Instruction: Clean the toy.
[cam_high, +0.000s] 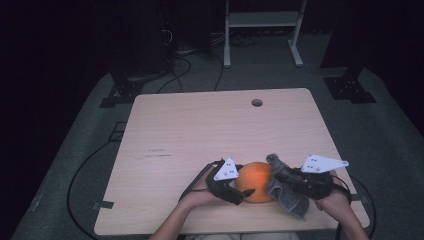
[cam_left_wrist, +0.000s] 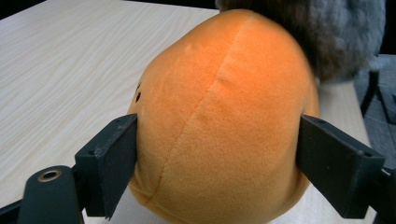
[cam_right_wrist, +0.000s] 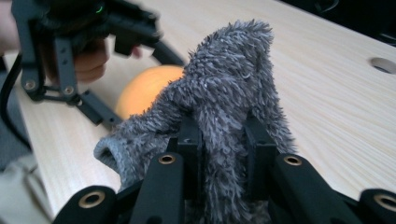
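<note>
An orange plush ball (cam_high: 259, 182) rests near the front edge of the light wooden table (cam_high: 200, 130). My left gripper (cam_high: 245, 181) reaches in from the left with one jaw on each side of the ball. In the left gripper view both pads (cam_left_wrist: 114, 158) press the sides of the ball (cam_left_wrist: 219, 116). My right gripper (cam_high: 278, 176) comes from the right, shut on a grey fuzzy cloth (cam_high: 289, 196) that drapes against the ball's right side. In the right gripper view the cloth (cam_right_wrist: 224, 93) stands up between the jaws, with the ball (cam_right_wrist: 144, 88) behind it.
A round hole (cam_high: 257, 102) sits in the table's far edge. Bare tabletop stretches beyond and to the left of the ball. A white metal stand (cam_high: 260, 20) and cables lie on the dark floor behind the table.
</note>
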